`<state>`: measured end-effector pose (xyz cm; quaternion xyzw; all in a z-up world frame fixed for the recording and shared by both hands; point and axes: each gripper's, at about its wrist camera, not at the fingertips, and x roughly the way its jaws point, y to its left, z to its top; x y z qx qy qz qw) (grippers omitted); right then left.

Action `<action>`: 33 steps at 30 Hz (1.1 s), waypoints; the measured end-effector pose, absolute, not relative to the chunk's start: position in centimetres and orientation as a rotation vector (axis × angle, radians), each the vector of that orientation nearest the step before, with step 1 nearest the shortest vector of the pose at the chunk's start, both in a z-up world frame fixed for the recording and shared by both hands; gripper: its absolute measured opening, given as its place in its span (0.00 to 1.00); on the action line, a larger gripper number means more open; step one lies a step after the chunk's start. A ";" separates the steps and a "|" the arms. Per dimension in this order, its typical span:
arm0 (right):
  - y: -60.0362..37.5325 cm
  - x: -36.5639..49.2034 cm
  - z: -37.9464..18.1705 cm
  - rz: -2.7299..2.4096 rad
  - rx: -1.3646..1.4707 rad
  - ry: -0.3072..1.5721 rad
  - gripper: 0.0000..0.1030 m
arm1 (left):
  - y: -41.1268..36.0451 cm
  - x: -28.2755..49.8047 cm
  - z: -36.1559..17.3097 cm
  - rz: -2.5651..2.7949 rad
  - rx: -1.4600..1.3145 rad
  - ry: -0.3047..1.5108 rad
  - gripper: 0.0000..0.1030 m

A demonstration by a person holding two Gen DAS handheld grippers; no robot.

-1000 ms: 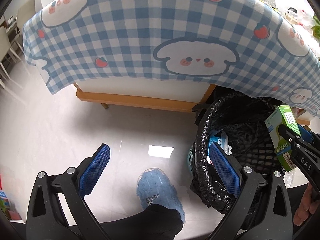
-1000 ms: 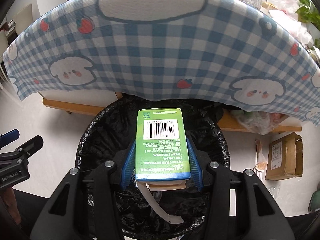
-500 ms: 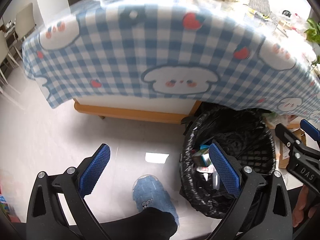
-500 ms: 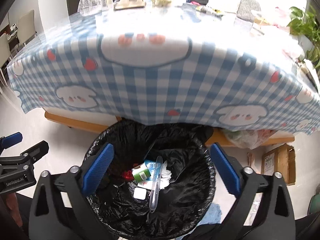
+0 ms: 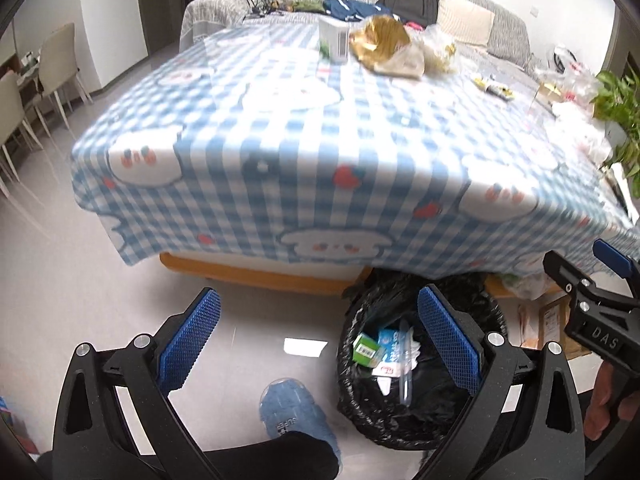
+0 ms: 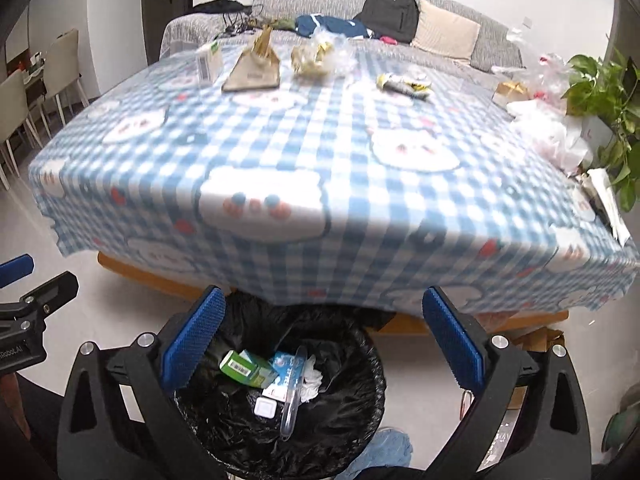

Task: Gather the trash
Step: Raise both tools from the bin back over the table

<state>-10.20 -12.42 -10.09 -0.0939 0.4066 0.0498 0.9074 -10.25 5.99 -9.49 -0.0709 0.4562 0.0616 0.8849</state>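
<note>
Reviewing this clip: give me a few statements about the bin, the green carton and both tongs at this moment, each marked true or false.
1. The green carton lies inside the black-lined bin. True.
2. The right tongs grip the green carton. False: their jaws stand wide apart with nothing between them.
3. The left tongs are open and hold nothing. True.
4. The table has been cleared of all trash. False: a paper bag and wrappers remain at its far end.
</note>
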 end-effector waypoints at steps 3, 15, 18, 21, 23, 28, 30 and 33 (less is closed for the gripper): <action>-12.9 -9.8 -8.3 0.102 -0.189 0.814 0.92 | 6.0 -9.9 -8.0 0.131 -0.144 0.935 0.94; -14.2 -7.3 -3.1 0.092 -0.192 0.753 0.92 | 5.0 -7.0 -4.2 0.144 -0.098 0.880 0.94; -14.1 -6.5 -2.3 0.092 -0.187 0.745 0.92 | 4.8 -6.1 -3.5 0.134 -0.096 0.875 0.94; -13.6 -5.8 -1.6 0.093 -0.189 0.737 0.92 | 4.6 -5.2 -2.9 0.129 -0.076 0.865 0.94; -13.3 -5.3 -1.2 0.096 -0.189 0.731 0.92 | 5.0 -4.7 -2.4 0.130 -0.089 0.862 0.94; -12.4 -3.7 -0.1 0.117 -0.173 0.728 0.92 | 6.0 -3.1 -0.6 0.134 -0.105 0.855 0.94; -12.0 -3.0 0.5 0.128 -0.162 0.719 0.92 | 6.6 -2.7 0.2 0.139 -0.113 0.847 0.94; -11.2 -1.9 0.9 0.136 -0.165 0.712 0.92 | 7.8 -1.7 0.6 0.161 -0.115 0.843 0.94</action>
